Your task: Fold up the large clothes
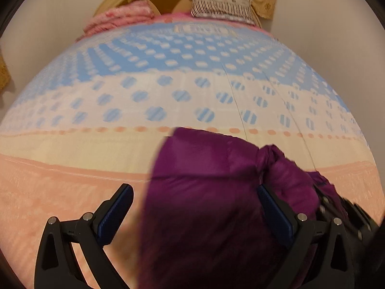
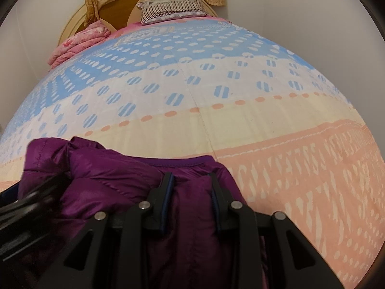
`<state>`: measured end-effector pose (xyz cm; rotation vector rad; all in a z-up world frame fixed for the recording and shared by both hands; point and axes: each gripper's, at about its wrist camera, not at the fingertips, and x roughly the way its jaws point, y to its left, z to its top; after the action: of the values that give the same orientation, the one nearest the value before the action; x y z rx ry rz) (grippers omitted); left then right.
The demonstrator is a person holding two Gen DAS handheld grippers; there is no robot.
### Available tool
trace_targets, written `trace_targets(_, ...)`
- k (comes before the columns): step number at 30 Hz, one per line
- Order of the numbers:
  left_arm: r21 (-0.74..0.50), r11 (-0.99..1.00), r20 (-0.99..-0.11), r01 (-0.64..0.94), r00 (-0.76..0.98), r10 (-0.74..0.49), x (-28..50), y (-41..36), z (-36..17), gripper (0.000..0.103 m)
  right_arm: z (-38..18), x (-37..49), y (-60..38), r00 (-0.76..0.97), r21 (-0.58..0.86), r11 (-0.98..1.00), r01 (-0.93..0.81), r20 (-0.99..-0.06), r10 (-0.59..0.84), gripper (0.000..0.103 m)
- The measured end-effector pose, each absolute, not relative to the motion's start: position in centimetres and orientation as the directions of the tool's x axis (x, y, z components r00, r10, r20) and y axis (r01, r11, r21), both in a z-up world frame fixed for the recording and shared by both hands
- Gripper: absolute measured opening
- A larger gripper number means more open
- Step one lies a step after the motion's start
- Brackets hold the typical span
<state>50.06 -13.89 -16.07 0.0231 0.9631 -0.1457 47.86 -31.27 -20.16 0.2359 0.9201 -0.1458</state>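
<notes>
Purple quilted jacket (image 1: 204, 192) is seen bunched on the bed (image 1: 72, 180) in the left wrist view, with the left gripper (image 1: 195, 204) spread wide over it, nothing pinched; in the right wrist view, a jacket fold is clamped by the right gripper (image 2: 191, 187)

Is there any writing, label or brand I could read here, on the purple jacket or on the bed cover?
No readable text.
Bed cover: the white marks in its pink band look like letters, but they are too stretched and broken to read.
Bed cover, far end near the pillow: a pale printed patch, too blurred to read.
Purple jacket: no label or brand shows.
</notes>
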Motion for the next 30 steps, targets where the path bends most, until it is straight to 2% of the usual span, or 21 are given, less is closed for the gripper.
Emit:
trace_targets(1, -0.056, 0.986, -0.800, 0.158, 0.583, -0.139, 48.9, -13.2, -14.9, 0.102, -19.2, 47.1, -31.9, 0.611, 0.190, 0.956, 0.222, -0.792, 0.016, 0.038)
trace_targets(3, -0.047, 0.974, -0.748, 0.222, 0.638, -0.182, 46.1, -11.7, -13.1, 0.102, -17.2, 45.1, -32.6, 0.664, 0.257, 0.942, 0.216, -0.746, 0.051, 0.055)
trace_targets(4, -0.024, 0.975, -0.733, 0.221, 0.659, -0.167, 44.9, -10.8, -12.7, 0.102, -15.9, 43.7, -32.8, 0.696, 0.250, 0.947, 0.204, -0.717, 0.039, 0.069)
trace_targets(5, -0.022, 0.977, -0.724, 0.213, 0.671, -0.162, 43.7, -9.7, -12.6, 0.102, -14.8, 42.2, -32.7, 0.723, 0.210, 0.958, 0.193, -0.691, 0.006, 0.074)
trace_targets(7, -0.073, 0.974, -0.722, 0.215, 0.662, -0.200, 42.3, -8.0, -13.1, 0.102, -14.0, 39.7, -32.6, 0.750, 0.163, 0.970, 0.183, -0.661, -0.030, 0.076)
trace_targets(9, -0.134, 0.972, -0.733, 0.193, 0.640, -0.228, 41.2, -6.7, -14.1, 0.102, -14.4, 38.1, -32.9, 0.744, 0.188, 0.965, 0.182, -0.668, -0.010, 0.076)
trace_targets(14, -0.183, 0.955, -0.742, 0.235, 0.604, -0.291, 39.7, -6.8, -15.7, 0.102, -16.6, 35.4, -32.6, 0.719, 0.189, 0.963, 0.193, -0.695, -0.008, 0.076)
trace_targets(17, -0.172, 0.953, -0.759, 0.250, 0.584, -0.290, 39.6, -7.2, -16.5, 0.102, -18.1, 35.3, -32.6, 0.687, 0.230, 0.957, 0.178, -0.725, 0.046, 0.076)
trace_targets(24, -0.177, 0.940, -0.752, 0.293, 0.576, -0.321, 39.9, -7.1, -17.6, 0.102, -19.6, 34.9, -33.1, 0.675, 0.305, 0.936, 0.178, -0.729, 0.109, 0.074)
trace_targets(27, -0.173, 0.934, -0.747, 0.312, 0.576, -0.331, 39.9, -7.0, -18.0, 0.102, -20.6, 34.9, -34.0, 0.666, 0.392, 0.903, 0.179, -0.724, 0.182, 0.072)
trace_targets(30, -0.196, 0.932, -0.739, 0.304, 0.579, -0.344, 39.3, -6.7, -18.4, 0.102, -20.8, 34.1, -33.0, 0.685, 0.344, 0.925, 0.160, -0.713, 0.146, 0.070)
